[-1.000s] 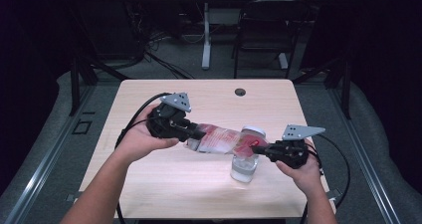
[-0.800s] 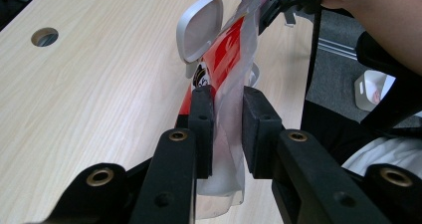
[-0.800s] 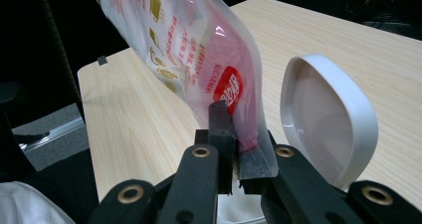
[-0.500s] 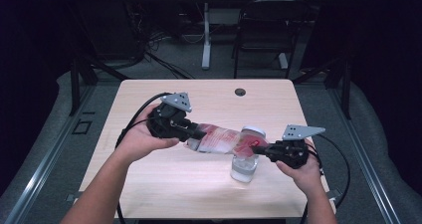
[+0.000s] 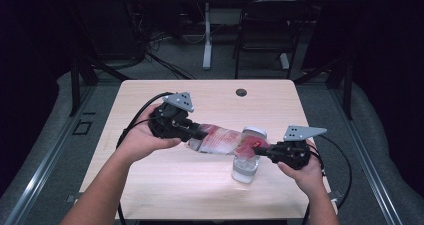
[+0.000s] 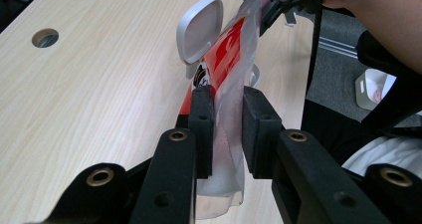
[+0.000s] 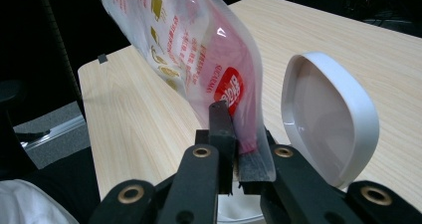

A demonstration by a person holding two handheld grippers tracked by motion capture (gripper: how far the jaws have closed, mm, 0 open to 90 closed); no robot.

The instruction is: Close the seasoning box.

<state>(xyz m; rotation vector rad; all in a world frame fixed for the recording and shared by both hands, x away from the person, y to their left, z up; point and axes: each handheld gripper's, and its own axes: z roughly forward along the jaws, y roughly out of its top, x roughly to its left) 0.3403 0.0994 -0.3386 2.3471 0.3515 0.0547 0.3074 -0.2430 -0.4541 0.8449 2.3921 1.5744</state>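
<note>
Dim room, grey floor (image 5: 320, 92), light wooden table (image 5: 210, 92), black chair (image 5: 260, 30) behind it

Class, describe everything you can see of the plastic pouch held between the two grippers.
The plastic pouch is a soft, see-through bag with red and white print and yellow marks. It hangs stretched above the table, tilted, one end clamped in the left gripper, the other in the right gripper. It passes over a clear jar with a hinged white lid.
</note>
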